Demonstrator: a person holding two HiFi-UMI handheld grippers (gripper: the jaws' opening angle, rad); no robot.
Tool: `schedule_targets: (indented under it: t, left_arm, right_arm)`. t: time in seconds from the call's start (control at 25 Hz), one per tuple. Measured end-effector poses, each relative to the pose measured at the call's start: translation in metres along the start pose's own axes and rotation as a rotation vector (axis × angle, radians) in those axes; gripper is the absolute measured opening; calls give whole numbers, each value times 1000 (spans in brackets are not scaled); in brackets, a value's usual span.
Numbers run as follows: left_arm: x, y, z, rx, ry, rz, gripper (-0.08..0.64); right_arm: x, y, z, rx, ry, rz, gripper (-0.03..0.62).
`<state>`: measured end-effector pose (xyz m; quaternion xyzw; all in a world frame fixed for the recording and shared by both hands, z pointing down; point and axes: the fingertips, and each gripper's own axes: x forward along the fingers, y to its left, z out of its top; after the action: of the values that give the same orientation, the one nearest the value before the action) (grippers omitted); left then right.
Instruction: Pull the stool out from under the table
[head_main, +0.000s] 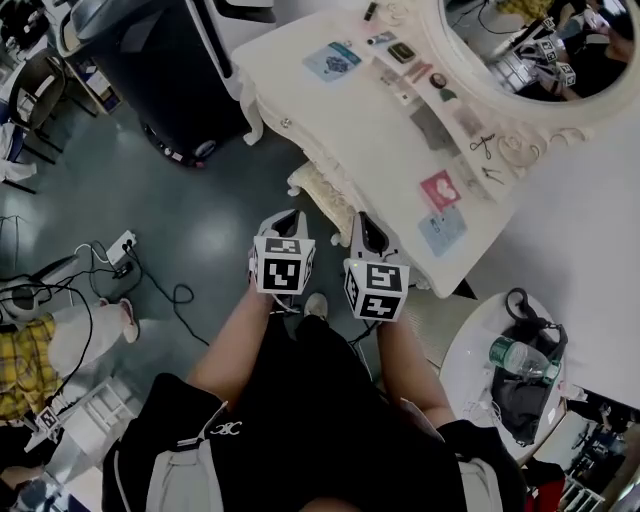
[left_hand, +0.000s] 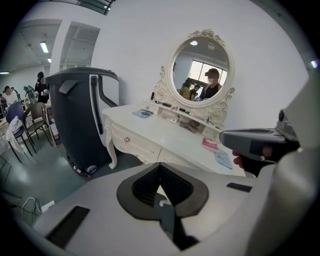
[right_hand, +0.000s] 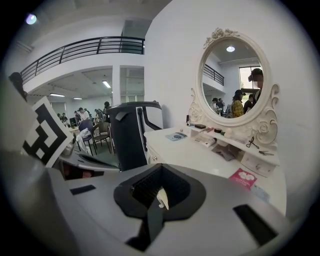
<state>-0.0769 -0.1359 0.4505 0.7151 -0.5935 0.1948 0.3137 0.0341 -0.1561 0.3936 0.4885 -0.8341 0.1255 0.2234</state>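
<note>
The room around me is evenly bright, lit by ceiling strips (left_hand: 44, 47) far off and a round lamp (right_hand: 230, 49) that shows in the mirror (right_hand: 235, 85). The white table (head_main: 340, 120) throws only a soft shadow on the grey floor (head_main: 200, 200), which carries a pale sheen. My 2 gripper views bend hard at the edges inside a black ring, and whatever sits closest to the lens looks soft.
</note>
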Motion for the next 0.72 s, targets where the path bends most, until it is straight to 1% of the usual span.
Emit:
schedule_targets:
  t: [0.12,0.36,0.44,0.56,0.72]
  left_arm:
    - [21,8,-18,-8,39,-6,0]
    - [69,13,-51,-54,97,-45,0]
    - [82,15,-62,-51,119,-52,0]
    - [107,21,-79,-25,153,-57,0]
    - [134,22,-115,-22,214,-76,0]
  right_arm:
    - [10,2,-21,-3,42,-5,6]
    - [34,-2,-71,0,135,-20,6]
    - [42,-4,-92,2,175,-27,6]
    - [59,-11,-121,-12,228,-36,6]
    - [71,-23,-157,-23,282,-53,6]
